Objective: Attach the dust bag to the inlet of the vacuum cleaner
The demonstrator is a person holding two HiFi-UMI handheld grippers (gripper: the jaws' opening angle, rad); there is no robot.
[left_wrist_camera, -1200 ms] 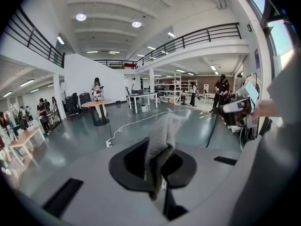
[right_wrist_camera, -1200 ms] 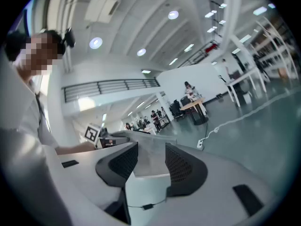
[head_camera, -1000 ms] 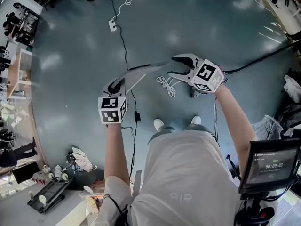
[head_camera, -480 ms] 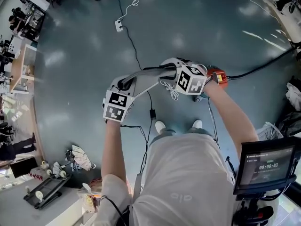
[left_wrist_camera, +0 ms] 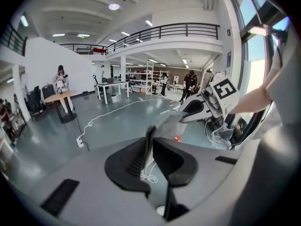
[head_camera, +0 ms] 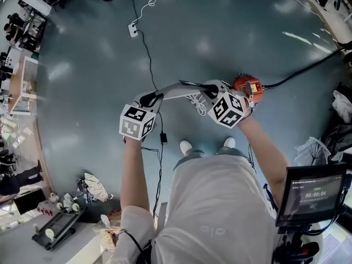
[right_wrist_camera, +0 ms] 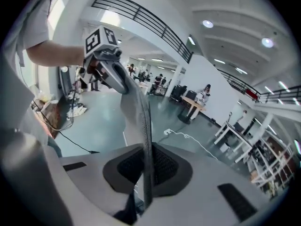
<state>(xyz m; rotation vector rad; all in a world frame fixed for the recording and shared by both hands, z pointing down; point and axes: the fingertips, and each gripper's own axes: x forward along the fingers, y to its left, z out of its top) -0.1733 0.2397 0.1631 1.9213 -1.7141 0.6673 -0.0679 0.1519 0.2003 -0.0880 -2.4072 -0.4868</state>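
Note:
A flat grey dust bag [head_camera: 177,89] hangs stretched between my two grippers above the floor. My left gripper [head_camera: 149,99] grips its left end; its jaws have just been opening slightly, with the bag's edge [left_wrist_camera: 149,136] still pinched between the pads. My right gripper [head_camera: 209,89] has just been closing and is shut on the bag's right end [right_wrist_camera: 145,140]. The orange vacuum cleaner [head_camera: 247,86] sits on the floor just right of the right gripper. Its inlet is hidden. In the left gripper view the right gripper [left_wrist_camera: 195,108] shows ahead; in the right gripper view the left gripper [right_wrist_camera: 109,66] does.
A coil of white cord [head_camera: 197,101] lies on the floor under the bag. A black hose [head_camera: 300,71] runs right from the vacuum. A power strip [head_camera: 132,29] with cables lies farther off. My feet [head_camera: 186,146] stand just behind. Tables line the left edge.
My right gripper has come down and left, and its wide jaws have shut on the bag's right end. The left gripper shifted slightly, still holding the bag. The vacuum has come into view.

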